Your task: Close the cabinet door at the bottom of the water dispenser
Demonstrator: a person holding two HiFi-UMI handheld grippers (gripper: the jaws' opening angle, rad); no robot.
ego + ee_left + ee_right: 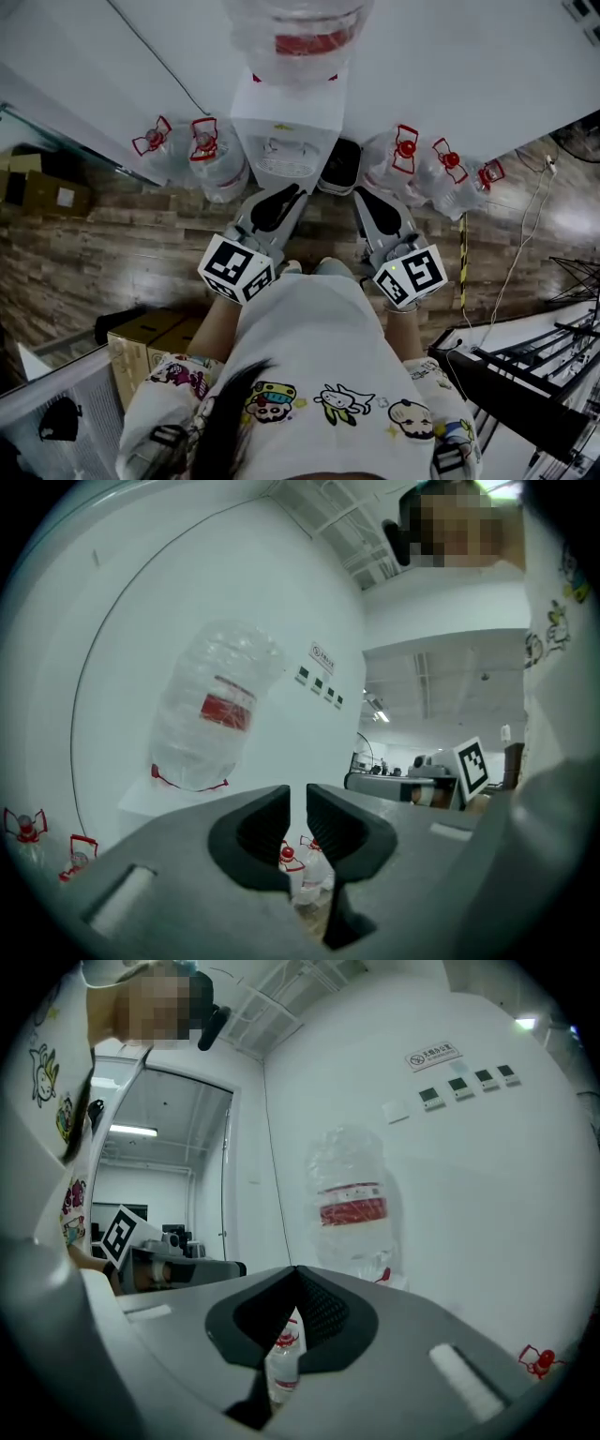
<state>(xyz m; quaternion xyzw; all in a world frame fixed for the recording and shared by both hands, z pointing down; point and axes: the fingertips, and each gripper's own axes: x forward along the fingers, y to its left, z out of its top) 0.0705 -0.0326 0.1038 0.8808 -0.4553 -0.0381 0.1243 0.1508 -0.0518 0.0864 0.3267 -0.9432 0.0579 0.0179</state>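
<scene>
The white water dispenser (286, 131) stands against the wall with a clear bottle (300, 33) on top. From above its lower front and cabinet door are hidden. Both grippers are held level in front of it, clear of it. My left gripper (286, 195) has a narrow gap between its jaws and nothing in it; in the left gripper view (297, 794) the bottle (211, 714) shows beyond. My right gripper (363, 197) has its tips together and is empty; the right gripper view (295, 1274) shows the same bottle (354, 1208).
Spare water bottles with red handles lie on the floor left (202, 155) and right (422, 169) of the dispenser. A dark rounded object (339, 166) sits beside its right side. Cardboard boxes (155, 342) are at lower left. Cables and a striped pole (462, 262) are at right.
</scene>
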